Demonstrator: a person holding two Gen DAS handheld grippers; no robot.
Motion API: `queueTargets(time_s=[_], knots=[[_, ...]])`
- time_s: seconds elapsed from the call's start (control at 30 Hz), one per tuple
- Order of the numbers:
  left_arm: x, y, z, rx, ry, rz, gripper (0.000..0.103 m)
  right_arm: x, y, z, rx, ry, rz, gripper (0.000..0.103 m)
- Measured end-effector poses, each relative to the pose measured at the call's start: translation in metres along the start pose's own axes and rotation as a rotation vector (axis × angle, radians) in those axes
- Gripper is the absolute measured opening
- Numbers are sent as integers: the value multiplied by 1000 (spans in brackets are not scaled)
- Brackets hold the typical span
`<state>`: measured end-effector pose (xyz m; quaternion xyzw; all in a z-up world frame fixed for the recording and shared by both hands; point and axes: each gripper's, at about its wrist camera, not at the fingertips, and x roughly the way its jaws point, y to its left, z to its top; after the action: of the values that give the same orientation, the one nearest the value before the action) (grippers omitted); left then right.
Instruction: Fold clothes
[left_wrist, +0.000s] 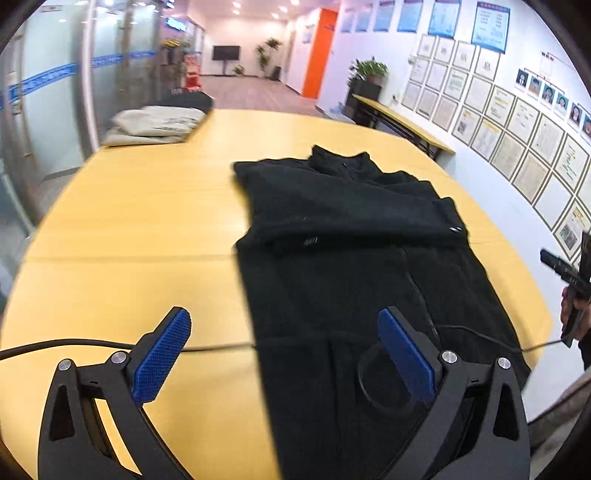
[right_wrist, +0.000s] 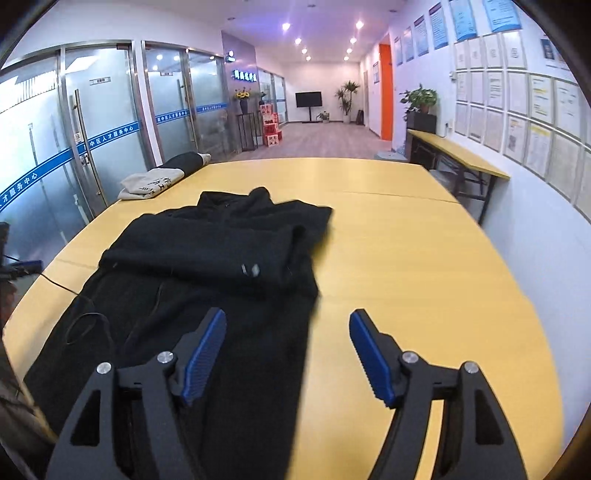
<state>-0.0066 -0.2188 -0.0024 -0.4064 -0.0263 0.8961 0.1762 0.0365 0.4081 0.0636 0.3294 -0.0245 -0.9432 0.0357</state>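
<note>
- Black jacket lay on the yellow table, collar at the far end, hem near; both sleeves lay folded across the chest, lower body flat and full length
- Left gripper was spread wide, holding nothing, over the jacket's near left edge; right gripper likewise released and empty, straddling the near right edge
- Judgement: sleeves in, body not doubled over, so the fold looked partway done
- Risk: a thin black cable ran across the table and over the near cloth, with a loop on the fabric; a pinch at the hem could catch it and drag it into the fold
- Risk: black on black hid the edges, so a jaw could bite one layer only and let the crossed sleeves slide out on lifting
- Fabric looked thick, matte, fleece-like, soft with rounded folds; a zip ran down the centre
- Table top was smooth and glossy, so the cloth would probably slide rather than stay put
- Folded beige garment and a dark one sat at the far left corner
</note>
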Motion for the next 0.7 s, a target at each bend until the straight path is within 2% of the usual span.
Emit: queueTargets(time_s=[0.07,0.13,0.23,0.33,0.5,0.7], knots=[[-35,-1,-22,-4,-2,5,103,-34,-10,-23,8,4,-18,74],[-45,-11,-45,3,33,-21,103,-55,-17,-47,29,17,-13,77],[-30,-26,-79,-17,102,-73,103,-77,-17,-87,58,41,29,77],[-3,-40,-112,-27,172,-114,103,-74,-4,-122,76,66,73,77],[30,-49,-141,-64,234,-104,103,-59,17,-158,69,117,132,77],[39,-48,-151,-115,208,-2,103,-51,35,-170,-14,140,188,77]])
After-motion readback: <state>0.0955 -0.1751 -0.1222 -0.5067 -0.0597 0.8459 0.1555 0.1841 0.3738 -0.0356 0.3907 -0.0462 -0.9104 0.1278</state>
